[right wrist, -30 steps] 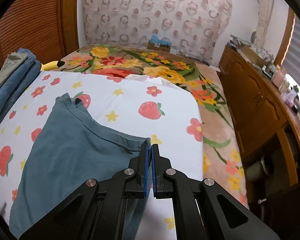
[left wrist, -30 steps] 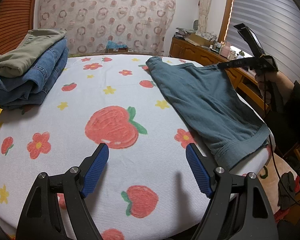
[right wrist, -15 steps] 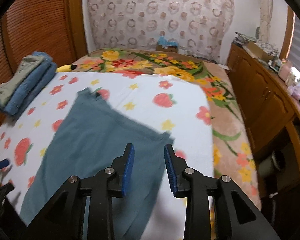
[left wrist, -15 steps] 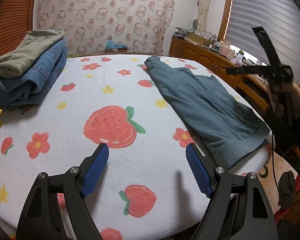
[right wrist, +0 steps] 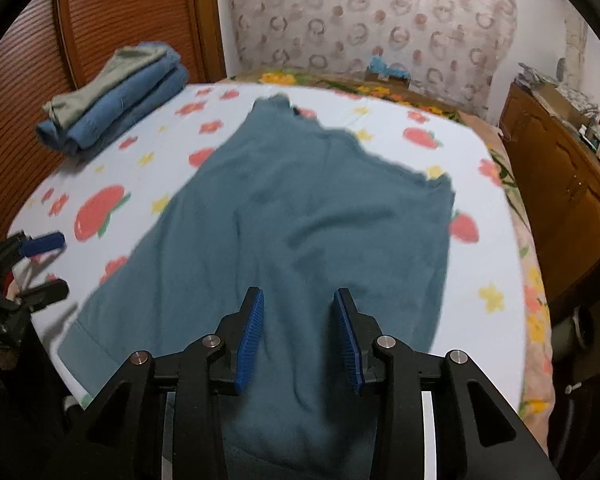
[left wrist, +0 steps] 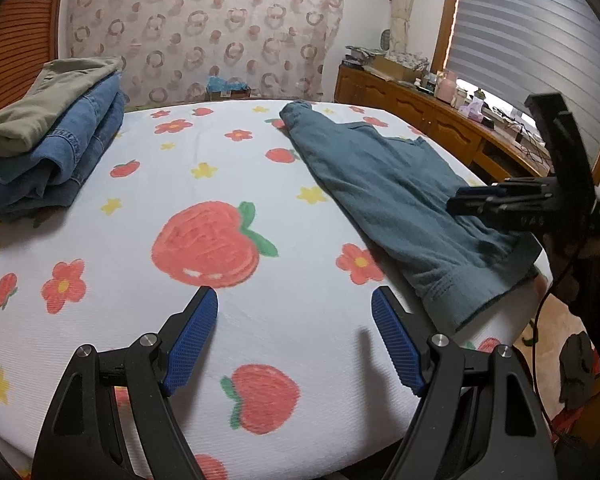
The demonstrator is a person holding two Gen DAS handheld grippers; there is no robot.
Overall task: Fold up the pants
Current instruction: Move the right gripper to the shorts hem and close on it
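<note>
1. Both grippers hang over the bed: the right gripper [right wrist: 298, 334] has just been opening its jaws, and they stand apart above the cloth, pressing nothing; the left gripper [left wrist: 294, 336] is wide open and empty.
2. The strawberry sheet [left wrist: 220, 184] covers the bed.
3. The teal pants [right wrist: 300, 216] lie flat on its right part, the waistband [left wrist: 456, 294] at the near edge.
4. A stack of folded clothes [left wrist: 48, 140] sits far left.
</note>
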